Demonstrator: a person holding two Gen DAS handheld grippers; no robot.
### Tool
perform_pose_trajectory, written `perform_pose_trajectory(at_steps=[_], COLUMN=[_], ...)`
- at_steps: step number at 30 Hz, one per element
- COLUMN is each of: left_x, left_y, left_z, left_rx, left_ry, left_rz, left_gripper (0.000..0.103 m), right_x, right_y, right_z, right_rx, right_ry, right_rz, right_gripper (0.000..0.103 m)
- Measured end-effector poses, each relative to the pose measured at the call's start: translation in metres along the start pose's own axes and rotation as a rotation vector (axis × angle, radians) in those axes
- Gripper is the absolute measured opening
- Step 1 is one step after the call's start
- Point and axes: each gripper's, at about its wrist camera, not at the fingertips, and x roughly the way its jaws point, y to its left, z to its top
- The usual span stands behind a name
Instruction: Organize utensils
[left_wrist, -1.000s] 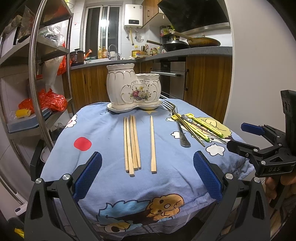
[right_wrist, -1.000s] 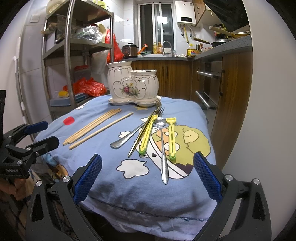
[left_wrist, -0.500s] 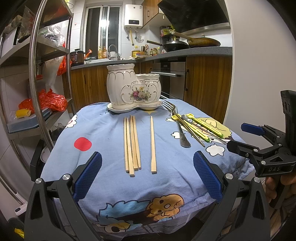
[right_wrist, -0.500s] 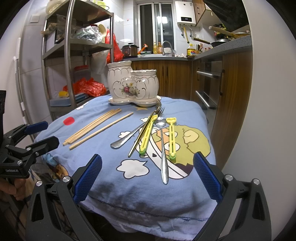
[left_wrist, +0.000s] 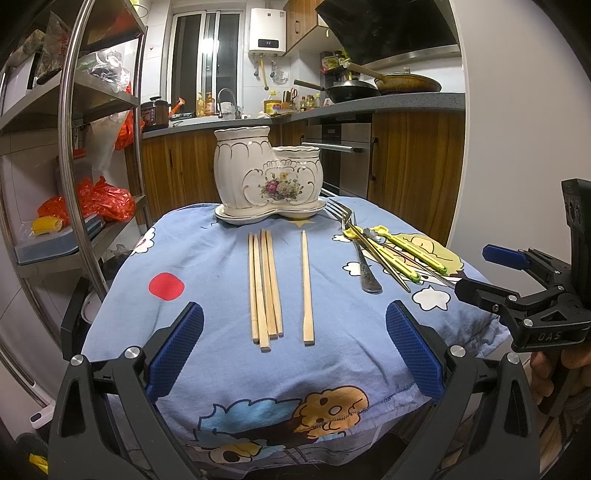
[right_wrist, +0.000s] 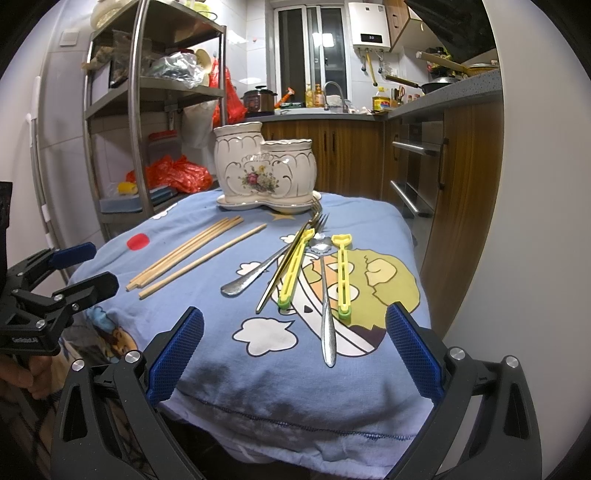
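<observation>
Both the left gripper (left_wrist: 293, 352) and right gripper (right_wrist: 293, 350) have released fingers; slim wooden chopsticks (left_wrist: 265, 288) lie before the glossy ceramic holder (left_wrist: 267, 179) at 12 o'clock.

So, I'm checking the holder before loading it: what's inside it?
Nothing sticks out above either rim of the holder. Both cameras sit below the rims, so its walls hide the insides.

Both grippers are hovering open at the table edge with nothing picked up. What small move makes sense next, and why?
Probably ease the left gripper forward and down onto the lone chopstick: it lies apart from the bundle, almost centred between the open jaws, and the ceramic holder beyond it shows no utensils.
</observation>
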Motion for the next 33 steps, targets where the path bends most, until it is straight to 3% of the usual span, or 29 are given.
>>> perform_pose_trajectory(at_steps=[19, 27, 33], left_x=[0.003, 0.013, 0.029], left_y=[0.010, 0.014, 0.022], left_z=[0.002, 0.008, 0.021], left_rx=[-0.042, -0.031, -0.042], left_ry=[0.017, 0.055, 0.096], left_rz=[0.016, -0.009, -0.026], left_gripper=[0.097, 0.077, 0.055], right_x=[0.005, 0.003, 0.011], right_y=[-0.016, 0.007, -0.003], right_z=[-0.002, 0.009, 0.019], right_rx=[0.004, 0.067, 0.085], right_ry=[0.002, 0.029, 0.048], right_rz=[0.004, 0.031, 0.033], right_gripper=[0.098, 0.098, 0.096])
